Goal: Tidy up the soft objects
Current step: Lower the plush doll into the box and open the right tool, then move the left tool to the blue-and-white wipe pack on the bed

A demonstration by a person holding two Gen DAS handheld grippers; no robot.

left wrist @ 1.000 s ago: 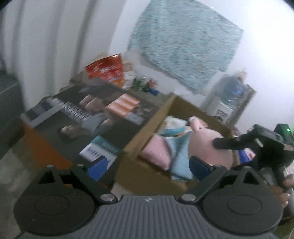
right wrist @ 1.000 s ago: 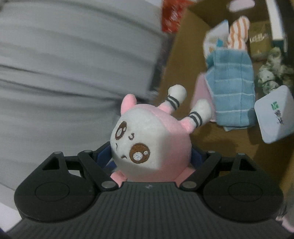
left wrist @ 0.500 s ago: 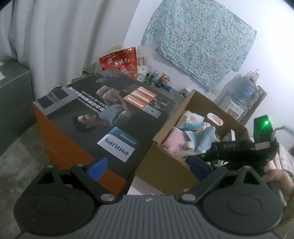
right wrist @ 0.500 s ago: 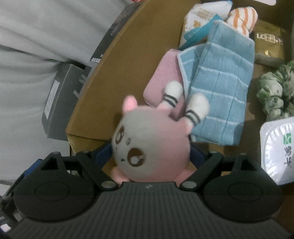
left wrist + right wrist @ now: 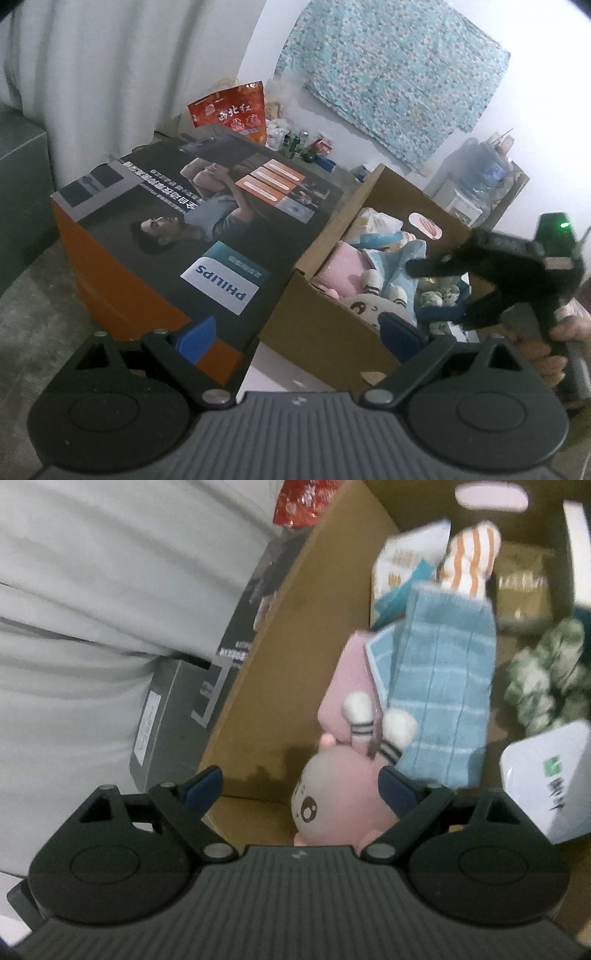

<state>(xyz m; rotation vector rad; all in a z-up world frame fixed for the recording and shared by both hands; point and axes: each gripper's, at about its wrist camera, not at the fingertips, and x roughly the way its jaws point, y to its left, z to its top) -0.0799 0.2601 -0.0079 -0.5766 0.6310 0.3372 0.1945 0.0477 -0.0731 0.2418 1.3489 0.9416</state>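
From the left wrist we see our left hand-held gripper (image 5: 299, 334) standing wide with nothing between its blue pads. The carton (image 5: 325, 332) is our landmark. To its left stands a large printed box (image 5: 166, 236), its near corner hidden behind the left finger. Inside the carton, at the near wall, lies the plush (image 5: 364, 304), face up; only its white face and striped ears show, the rest is covered by our right pad and the carton's rim. Past it lie a pink cloth (image 5: 345, 264) and a blue towel (image 5: 400, 264). Over the carton's right side hangs the right hand-held gripper (image 5: 439, 291), blurred and dark, blocking what lies under it. The hand (image 5: 554, 343) gripping it is cut off by the picture's edge.

From the right wrist, the right hand-held gripper (image 5: 301, 784) is opening, its pads clear of the plush (image 5: 332, 794), which lies between them on the carton (image 5: 295, 646) floor beside the left wall. Its lower body is hidden behind the gripper's housing. The blue towel (image 5: 443, 690) touches the plush's ears; the pink cloth (image 5: 347, 686) is half buried under that towel. A green scrunchie (image 5: 546, 679) and a white packet (image 5: 546, 775) lie at the carton's right, smeared by motion, the packet's print unreadable.
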